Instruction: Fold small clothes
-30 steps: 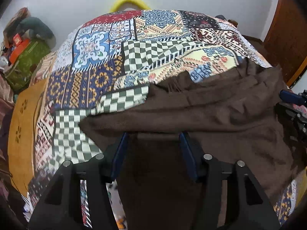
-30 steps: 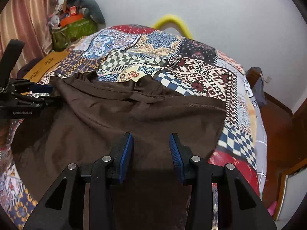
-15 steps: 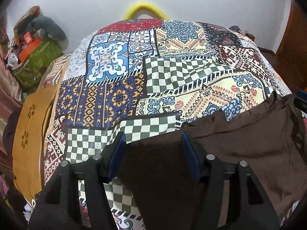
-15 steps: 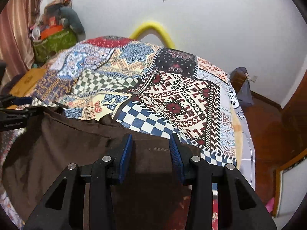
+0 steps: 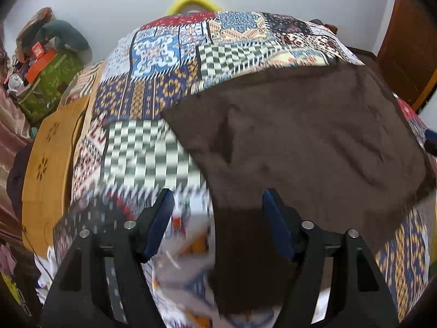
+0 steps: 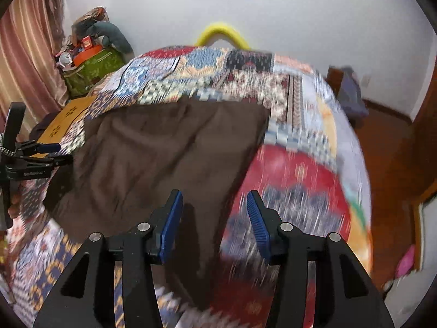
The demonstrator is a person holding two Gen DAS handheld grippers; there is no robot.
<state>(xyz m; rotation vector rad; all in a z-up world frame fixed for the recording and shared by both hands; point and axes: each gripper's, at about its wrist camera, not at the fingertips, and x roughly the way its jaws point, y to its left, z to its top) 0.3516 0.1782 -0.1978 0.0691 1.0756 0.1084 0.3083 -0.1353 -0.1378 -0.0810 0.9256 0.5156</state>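
A dark brown garment (image 5: 300,142) lies spread flat on the patchwork bedspread (image 5: 153,82); it also shows in the right wrist view (image 6: 164,153). My left gripper (image 5: 218,218) is open, its jaws wide apart above the garment's near left edge, holding nothing. My right gripper (image 6: 214,218) is open above the garment's near right corner, empty. The left gripper (image 6: 49,153) also shows at the far left of the right wrist view, beside the garment's left edge. Both views are motion-blurred near the fingers.
A wooden board (image 5: 52,158) lies along the bed's left side. A green bag with clutter (image 6: 90,65) stands by the curtain. A yellow curved bar (image 6: 221,31) sits behind the bed. A wooden floor (image 6: 387,147) and a door (image 5: 409,41) are to the right.
Both grippers have let go of the garment and opened wider. The garment, held bunched a second ago, now lies spread flat. Both grippers have drawn back toward the near edge.
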